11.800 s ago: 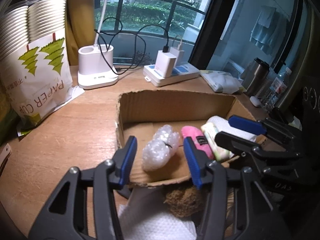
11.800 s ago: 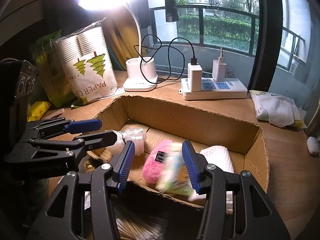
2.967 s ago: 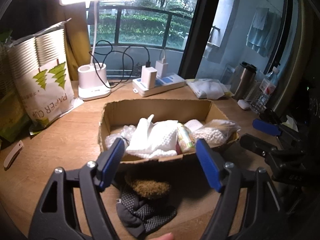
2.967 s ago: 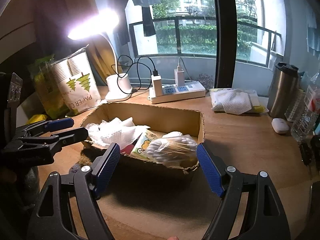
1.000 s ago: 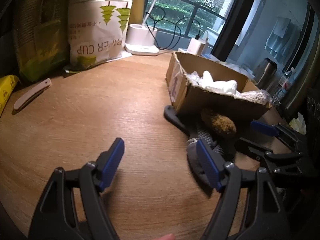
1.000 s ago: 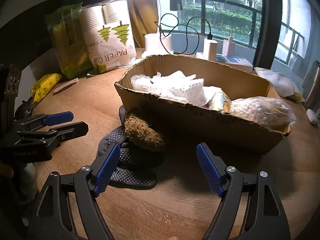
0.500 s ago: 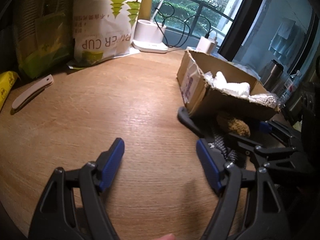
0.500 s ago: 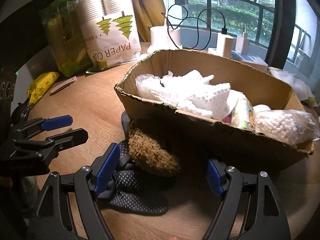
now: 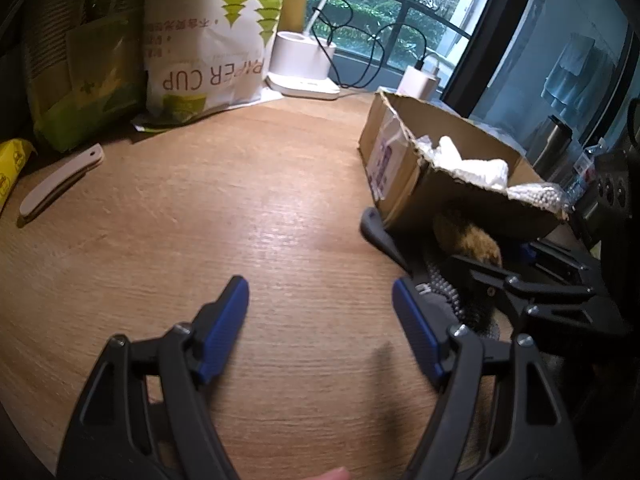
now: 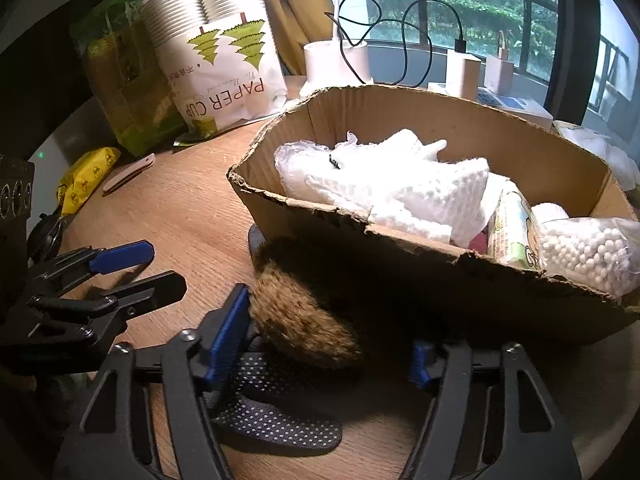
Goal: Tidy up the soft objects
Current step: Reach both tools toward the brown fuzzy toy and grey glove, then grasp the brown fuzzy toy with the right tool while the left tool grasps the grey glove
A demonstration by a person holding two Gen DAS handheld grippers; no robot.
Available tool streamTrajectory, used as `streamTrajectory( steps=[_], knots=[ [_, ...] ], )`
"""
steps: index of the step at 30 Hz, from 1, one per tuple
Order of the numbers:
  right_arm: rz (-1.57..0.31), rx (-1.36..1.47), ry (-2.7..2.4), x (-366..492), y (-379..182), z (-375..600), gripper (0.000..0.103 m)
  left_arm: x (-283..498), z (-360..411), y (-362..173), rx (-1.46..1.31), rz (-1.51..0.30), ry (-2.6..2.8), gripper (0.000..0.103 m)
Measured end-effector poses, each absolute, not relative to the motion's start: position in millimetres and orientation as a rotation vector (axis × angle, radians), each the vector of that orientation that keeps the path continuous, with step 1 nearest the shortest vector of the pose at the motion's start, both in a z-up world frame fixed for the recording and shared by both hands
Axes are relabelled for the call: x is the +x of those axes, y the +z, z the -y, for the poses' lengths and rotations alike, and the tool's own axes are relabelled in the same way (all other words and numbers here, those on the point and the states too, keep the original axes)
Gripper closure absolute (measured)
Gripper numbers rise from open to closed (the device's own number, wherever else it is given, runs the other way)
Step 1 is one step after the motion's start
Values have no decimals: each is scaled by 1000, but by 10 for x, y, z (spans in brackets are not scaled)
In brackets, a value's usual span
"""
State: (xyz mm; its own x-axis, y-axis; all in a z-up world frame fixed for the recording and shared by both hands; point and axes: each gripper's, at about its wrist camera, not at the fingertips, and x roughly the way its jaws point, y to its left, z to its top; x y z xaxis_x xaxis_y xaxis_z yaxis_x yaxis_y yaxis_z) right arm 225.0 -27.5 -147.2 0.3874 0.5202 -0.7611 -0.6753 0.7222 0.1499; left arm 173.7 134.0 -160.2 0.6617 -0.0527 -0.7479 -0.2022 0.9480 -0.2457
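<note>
A dark slipper with a dotted sole (image 10: 276, 420) and brown fur cuff (image 10: 300, 320) lies on the wooden table against the front of a cardboard box (image 10: 440, 276). The box holds white bubble wrap (image 10: 400, 188), a tissue pack (image 10: 512, 232) and a bag of white balls (image 10: 592, 252). My right gripper (image 10: 328, 328) is open, its fingers on either side of the fur cuff. My left gripper (image 9: 320, 320) is open and empty over bare table, left of the slipper (image 9: 464, 248); it also shows in the right wrist view (image 10: 136, 268).
A paper cup bag (image 10: 224, 76), green packs (image 10: 120, 80), a yellow packet (image 10: 84, 180) and a beige folded tool (image 9: 60, 184) lie at the left. A white lamp base (image 9: 300, 64), chargers and power strip (image 10: 512, 100) stand behind the box.
My right gripper has moved forward and down until its open fingers straddle the slipper's fur cuff. My left gripper has edged slightly forward over the bare table.
</note>
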Motion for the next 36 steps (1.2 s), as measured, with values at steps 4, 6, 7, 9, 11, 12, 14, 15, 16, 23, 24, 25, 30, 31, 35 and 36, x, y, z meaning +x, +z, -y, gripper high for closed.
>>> streamTrajectory(
  steps=[4,6,7,9,11,12,14,15,16,23,24,25,30,31,35,36],
  knots=[
    [-877,-198,774,2204,-1443,312,52,1733,-1282,-1561,-309,-843,85,27],
    [-873,-190,779,2188,-1425,346,55,1728,-1240,-1536,-301,-840,82,28],
    [-870,-185,782,2177,-1410,369,56,1725,-1217,-1524,-297,-838,81,27],
    [-859,-180,784,2150,-1379,413,56,1719,-1166,-1497,-288,-837,80,27],
    [-846,-171,786,2115,-1337,475,57,1715,-1114,-1469,-278,-835,77,27],
    [-840,-167,786,2100,-1317,509,57,1715,-1079,-1453,-272,-833,75,27],
    [-828,-156,786,2070,-1279,574,57,1722,-1017,-1426,-261,-831,69,27],
    [-821,-151,786,2054,-1260,613,57,1724,-986,-1413,-255,-830,66,27],
    [-814,-145,783,2035,-1240,660,57,1726,-948,-1399,-249,-828,61,27],
    [-793,-107,757,1952,-1185,1005,57,1800,-604,-1363,-205,-834,16,27],
    [-792,-103,752,1946,-1188,1058,57,1823,-554,-1362,-198,-838,9,27],
    [-793,-97,748,1943,-1195,1111,57,1832,-518,-1362,-193,-840,5,27],
    [-798,-72,727,1947,-1249,1336,56,1905,-286,-1398,-164,-860,-23,27],
    [-798,-67,722,1951,-1258,1384,56,1918,-258,-1406,-161,-864,-26,27],
    [-803,-56,716,1975,-1292,1496,56,1968,-153,-1432,-140,-876,-25,27],
    [-804,-53,715,1983,-1300,1517,56,1982,-132,-1431,-139,-878,-27,27]
  ],
)
